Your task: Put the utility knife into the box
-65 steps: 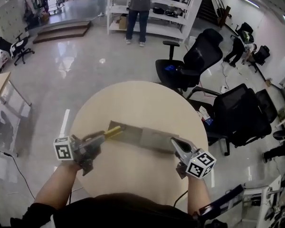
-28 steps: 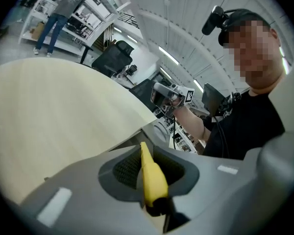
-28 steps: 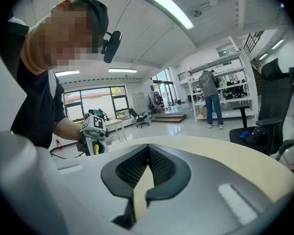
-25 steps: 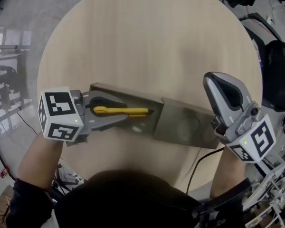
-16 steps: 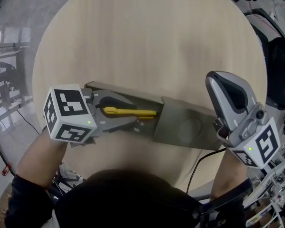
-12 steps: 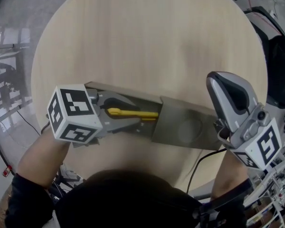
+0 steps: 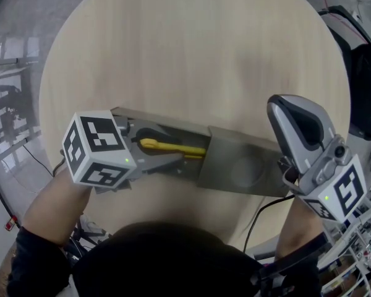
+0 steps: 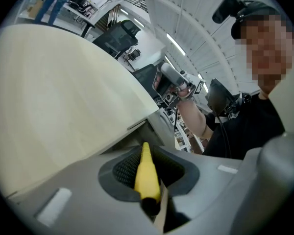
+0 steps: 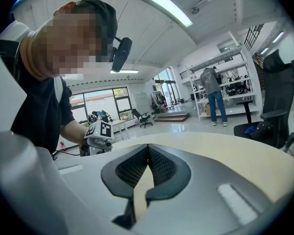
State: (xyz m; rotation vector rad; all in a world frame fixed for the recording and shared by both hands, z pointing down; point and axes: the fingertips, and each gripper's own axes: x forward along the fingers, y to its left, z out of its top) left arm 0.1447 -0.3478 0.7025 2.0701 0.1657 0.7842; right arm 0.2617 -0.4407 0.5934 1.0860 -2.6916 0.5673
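Head view: left gripper [image 7: 153, 153], lower left, clamps the yellow utility knife [image 7: 176, 147] apparently inside the opened box [image 7: 241, 169]; release remains. Right gripper [image 7: 287, 113] is closed and empty.

This is an open-plan office-cum-lab. In the right gripper view, white storage shelving [image 9: 230, 84] stands at the right with a person [image 9: 213, 94] before it. A black office chair [image 9: 279, 99] sits at the right edge, a strip light [image 9: 169, 8] runs overhead, and tall windows [image 9: 100, 99] stand left of centre above a polished grey floor [image 9: 186, 123].

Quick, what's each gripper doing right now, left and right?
Left gripper: jaws shut on the yellow utility knife.
Right gripper: jaws shut, holding nothing.
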